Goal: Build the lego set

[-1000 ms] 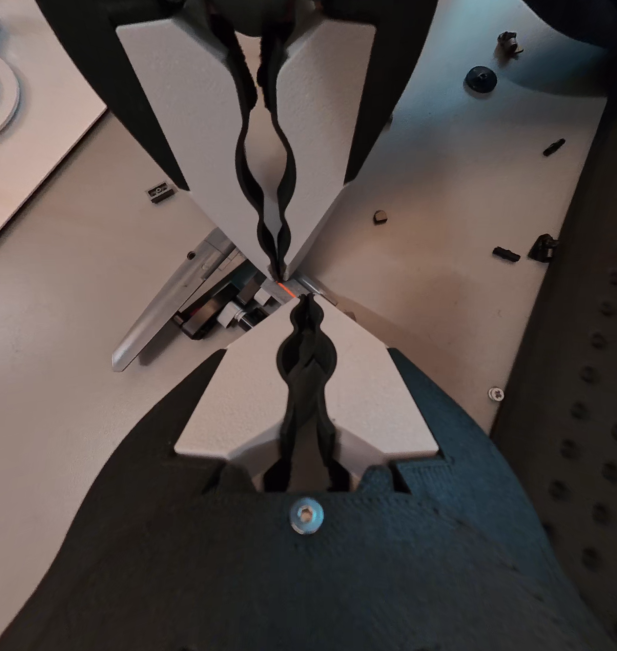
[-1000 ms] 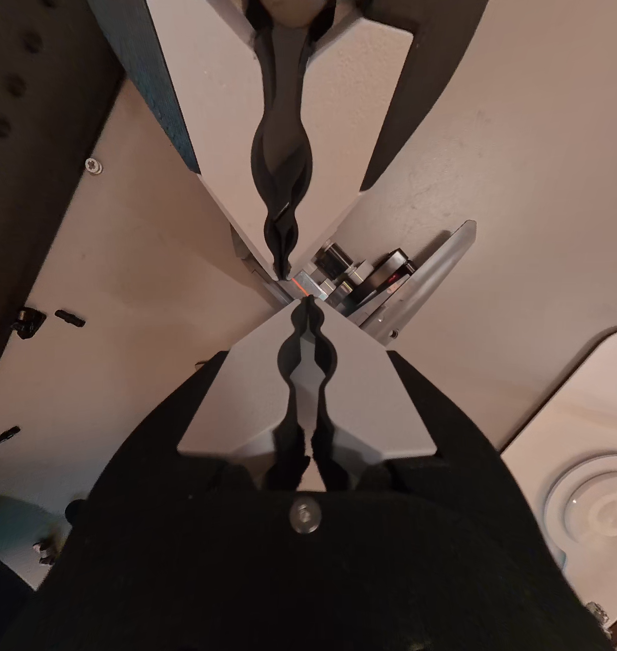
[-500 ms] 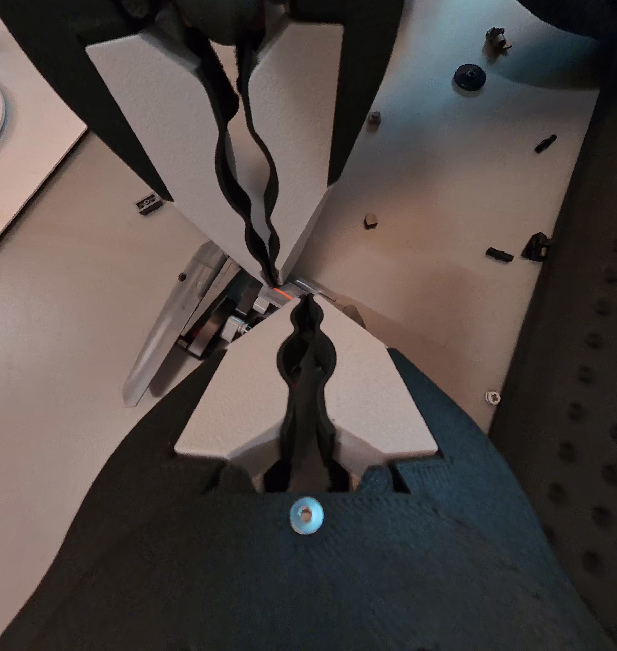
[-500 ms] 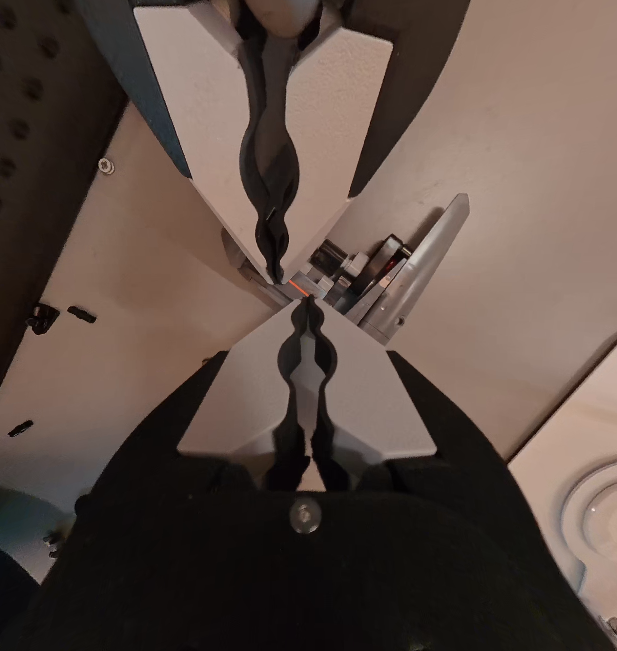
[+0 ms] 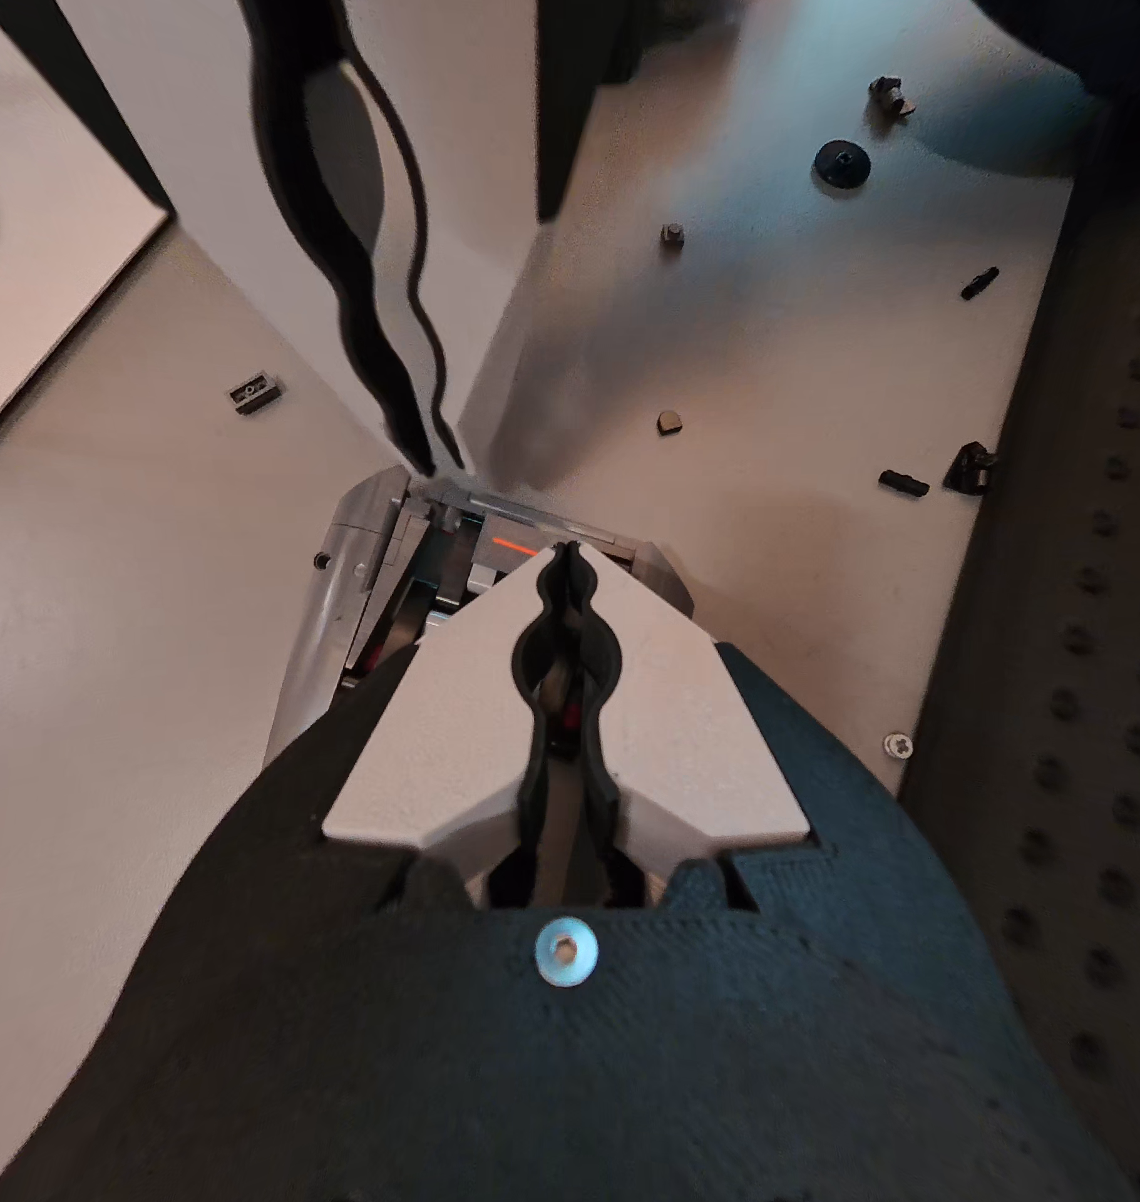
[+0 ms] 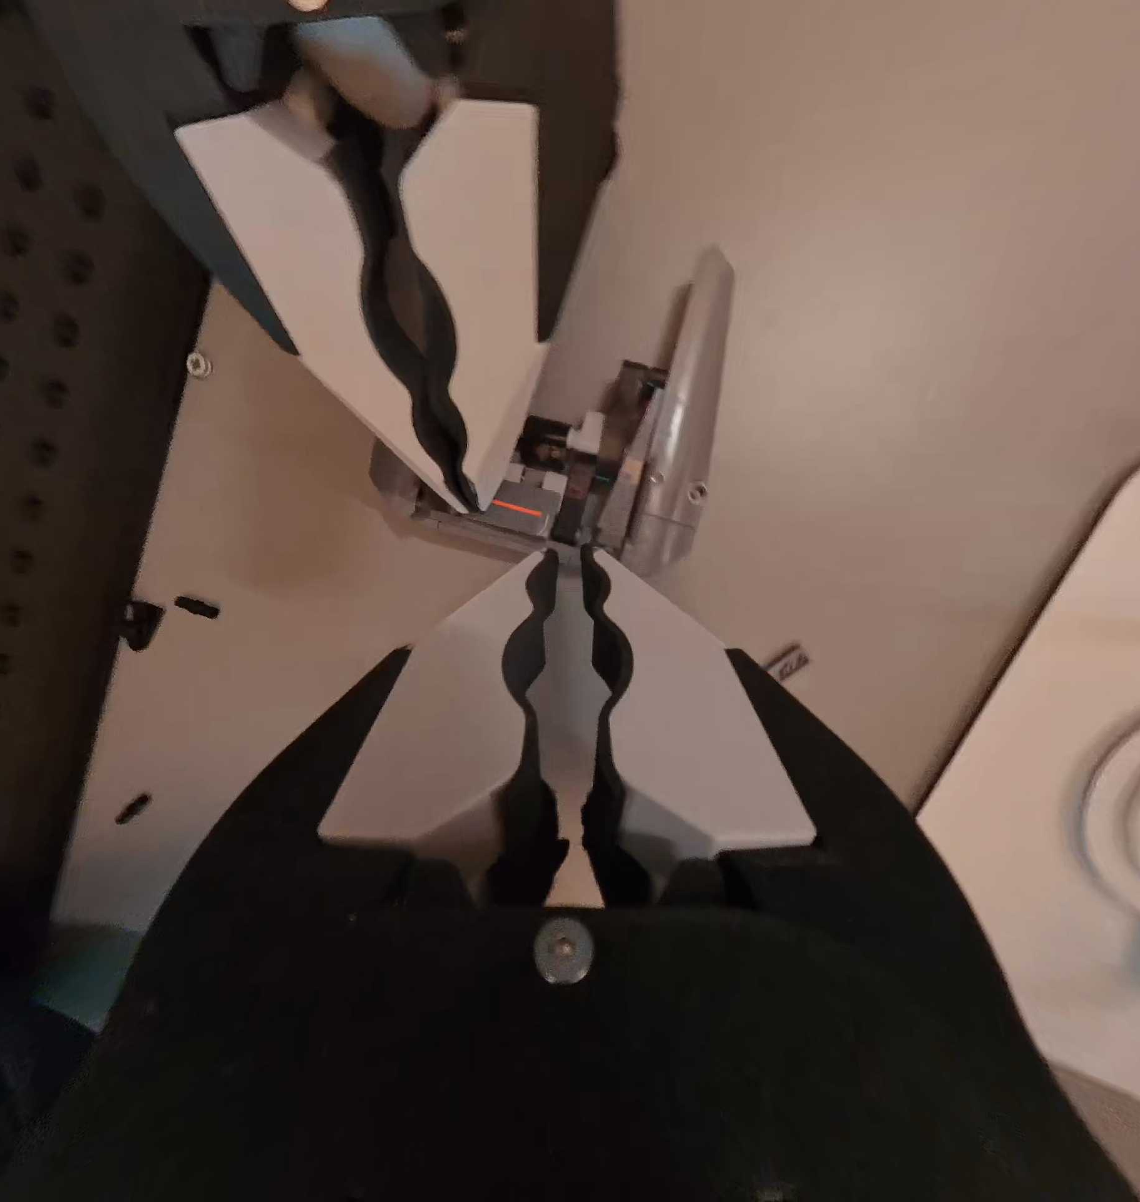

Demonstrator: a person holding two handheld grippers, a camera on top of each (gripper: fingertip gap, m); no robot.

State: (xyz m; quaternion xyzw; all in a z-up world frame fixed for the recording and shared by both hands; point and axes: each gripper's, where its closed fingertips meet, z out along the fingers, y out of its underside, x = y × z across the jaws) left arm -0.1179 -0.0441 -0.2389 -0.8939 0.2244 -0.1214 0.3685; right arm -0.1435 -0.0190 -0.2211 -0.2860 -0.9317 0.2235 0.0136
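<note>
Grey, angular and orange-striped, the lego model (image 5: 385, 585) sits mid-tabletop (image 5: 99, 650), pinched by the left gripper (image 5: 568, 549), its wavy black pads together, while the right gripper (image 6: 568, 553), slightly parted, hides its near end.

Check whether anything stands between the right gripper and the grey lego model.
Nothing visible does. The right gripper sits at the edge of the lego model, jaws slightly apart; the left gripper pinches another corner, clear of it.
</note>
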